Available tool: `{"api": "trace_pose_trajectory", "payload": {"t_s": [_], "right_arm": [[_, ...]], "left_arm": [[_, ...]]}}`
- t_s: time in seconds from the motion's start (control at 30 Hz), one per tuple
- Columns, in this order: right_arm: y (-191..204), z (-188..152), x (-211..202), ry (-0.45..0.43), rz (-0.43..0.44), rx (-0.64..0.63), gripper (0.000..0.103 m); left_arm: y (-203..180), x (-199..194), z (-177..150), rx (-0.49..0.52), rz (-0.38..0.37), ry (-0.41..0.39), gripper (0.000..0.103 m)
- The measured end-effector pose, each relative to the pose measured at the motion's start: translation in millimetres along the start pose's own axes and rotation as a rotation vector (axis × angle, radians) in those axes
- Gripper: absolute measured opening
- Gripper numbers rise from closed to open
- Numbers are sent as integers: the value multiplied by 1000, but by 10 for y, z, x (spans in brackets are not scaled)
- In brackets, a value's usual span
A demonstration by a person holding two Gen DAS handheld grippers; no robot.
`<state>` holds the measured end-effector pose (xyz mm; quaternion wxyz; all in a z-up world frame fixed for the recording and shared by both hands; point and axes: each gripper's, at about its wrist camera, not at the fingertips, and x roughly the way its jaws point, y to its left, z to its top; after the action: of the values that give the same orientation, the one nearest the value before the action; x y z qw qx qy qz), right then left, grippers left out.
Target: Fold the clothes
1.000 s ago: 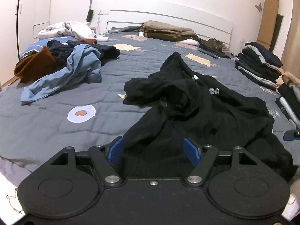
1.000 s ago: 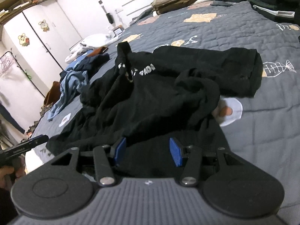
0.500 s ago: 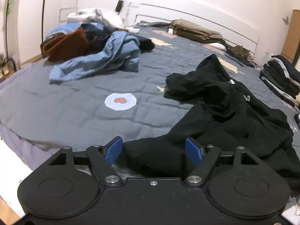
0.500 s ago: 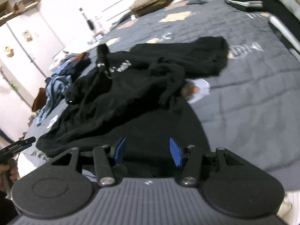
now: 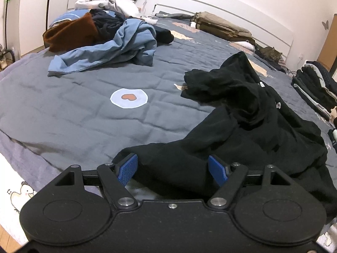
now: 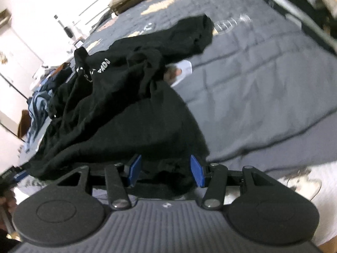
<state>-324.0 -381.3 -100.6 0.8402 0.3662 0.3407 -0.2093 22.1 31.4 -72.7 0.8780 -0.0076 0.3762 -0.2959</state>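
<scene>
The left gripper's (image 5: 172,169) two blue fingers (image 5: 127,169) stand wide apart, with the near hem of the black garment (image 5: 248,130) lying in the gap between them; neither pad presses the cloth. The right gripper's (image 6: 166,169) blue fingers (image 6: 197,170) are also apart, though narrower, and a bunched fold of the same black garment (image 6: 130,113) sits between them; whether the pads touch it cannot be told, since that view is blurred.

Seen from the left wrist, the garment spreads from the fingers toward 1 o'clock, crumpled, with a raised peak at its far end and a sleeve lump lying out toward 12 o'clock. It rests on a grey quilted bedspread (image 5: 63,116). A pale round patch with a heart (image 5: 129,98) is printed on the quilt at 11 o'clock, well apart from the garment. Farther at 11 o'clock lies a loose heap: a light blue garment (image 5: 118,48), a brown one (image 5: 71,33) and a white one (image 5: 105,1) behind. Folded khaki clothes (image 5: 221,26) sit at 12 o'clock against the white headboard (image 5: 231,10), and a tabby cat (image 5: 271,53) rests just right of them. A stack of dark folded clothes (image 5: 316,84) stands at 2 o'clock.

From the right wrist, white lettering (image 6: 103,65) shows on the garment at 11 o'clock.
</scene>
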Motion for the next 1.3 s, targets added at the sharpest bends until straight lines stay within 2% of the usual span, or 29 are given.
{"api": "trace_pose_trajectory", "payload": {"t_s": [0.07,0.27,0.37,0.4,0.43,0.47,0.53,0.67,0.9,1.1,1.17,1.3], "right_arm": [[-3,-13,22,5,-25,-5,51],[8,-69,175,51,-28,7,51],[76,-111,215,50,-56,-45,48],[90,-122,219,46,-59,-57,38],[93,-129,215,45,-54,-62,21],[96,-135,210,44,-48,-67,14],[97,-127,169,31,-22,-60,8],[56,-70,-17,-31,35,-9,7],[-207,47,-522,-195,127,160,6],[-334,128,-999,-330,159,215,5],[-353,137,-1136,-356,165,210,5],[-389,112,-1215,-339,103,162,5]], "left_arm": [[-28,4,5,1,-1,0,73],[-65,46,30,-12,16,9,74],[-84,53,44,-15,17,9,74],[-95,54,48,-14,18,9,74],[-102,54,50,-13,18,9,74],[-107,54,55,-12,17,8,74],[-119,50,67,-14,14,6,74],[-183,-10,96,-5,-18,-4,74],[-446,-139,103,74,-136,-14,77],[-599,-163,91,117,-209,-4,77],[-648,-191,88,131,-296,19,78],[-877,-334,0,240,-542,55,79]]}}
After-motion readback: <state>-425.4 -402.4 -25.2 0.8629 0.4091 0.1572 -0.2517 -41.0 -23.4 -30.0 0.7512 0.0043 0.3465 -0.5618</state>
